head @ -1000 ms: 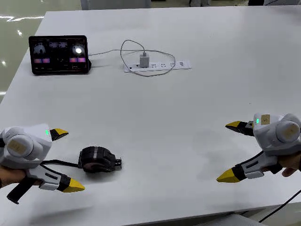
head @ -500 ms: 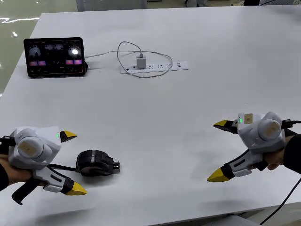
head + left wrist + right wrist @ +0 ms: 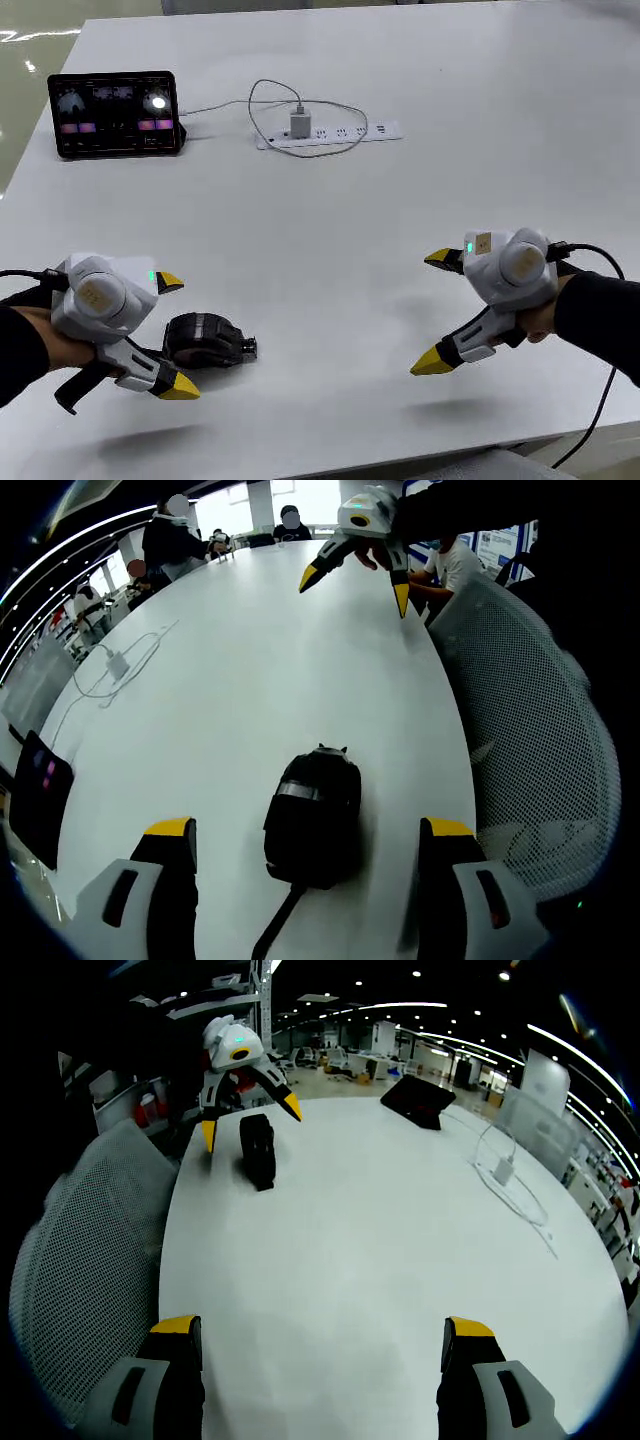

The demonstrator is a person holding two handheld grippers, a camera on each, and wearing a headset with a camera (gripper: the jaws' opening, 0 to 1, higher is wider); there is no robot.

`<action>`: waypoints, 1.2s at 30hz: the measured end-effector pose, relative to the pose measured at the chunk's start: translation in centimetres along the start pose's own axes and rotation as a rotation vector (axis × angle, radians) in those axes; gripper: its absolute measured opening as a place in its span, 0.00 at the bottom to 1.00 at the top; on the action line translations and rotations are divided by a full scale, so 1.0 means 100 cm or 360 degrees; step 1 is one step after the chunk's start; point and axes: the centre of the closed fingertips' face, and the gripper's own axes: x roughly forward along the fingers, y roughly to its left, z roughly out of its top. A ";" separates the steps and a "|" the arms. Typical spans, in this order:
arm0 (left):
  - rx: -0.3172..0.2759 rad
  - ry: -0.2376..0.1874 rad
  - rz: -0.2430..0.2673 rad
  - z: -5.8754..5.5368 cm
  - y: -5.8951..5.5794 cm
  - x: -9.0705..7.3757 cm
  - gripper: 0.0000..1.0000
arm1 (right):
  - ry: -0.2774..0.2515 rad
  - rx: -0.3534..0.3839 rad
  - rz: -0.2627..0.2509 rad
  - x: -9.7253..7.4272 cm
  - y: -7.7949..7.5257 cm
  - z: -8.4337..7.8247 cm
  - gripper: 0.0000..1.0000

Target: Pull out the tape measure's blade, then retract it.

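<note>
The tape [image 3: 208,340] lies near the desk's [image 3: 330,230] near-left corner. Its rear end sits between the wide-spread jaws of the left gripper [image 3: 175,335], touching neither. The right gripper [image 3: 431,311] hovers by the near edge, well apart, jaws wide and holding nothing.

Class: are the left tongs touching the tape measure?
Apart: the left gripper view shows bare table between left tongs and tape measure, both sides.

tape [image 3: 208,340]: black rounded case, grey patch on top | state: blade in, hook at the mouth | pose: resting on the table, mouth pointing away from left gripper [image 3: 175,336], black strap trailing back toward it | place: between that gripper's spread jaws, clear of both; well apart from right gripper [image 3: 432,310]
</note>
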 end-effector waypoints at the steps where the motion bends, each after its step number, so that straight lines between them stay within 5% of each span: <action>1: -0.0008 0.0012 -0.0004 -0.001 0.000 0.001 0.88 | -0.0002 -0.0010 0.0013 0.003 0.002 0.001 0.99; 17: 0.0011 0.0062 -0.0044 -0.001 0.002 0.014 0.75 | -0.0030 -0.0057 0.0132 0.054 0.020 0.043 0.99; 28: 0.0019 0.0054 -0.0091 0.005 -0.004 0.020 0.53 | -0.0091 -0.0028 0.0199 0.078 0.039 0.073 0.99; 36: 0.0047 0.0099 -0.0106 0.000 -0.004 0.023 0.39 | -0.0098 -0.0077 0.0239 0.094 0.048 0.084 0.99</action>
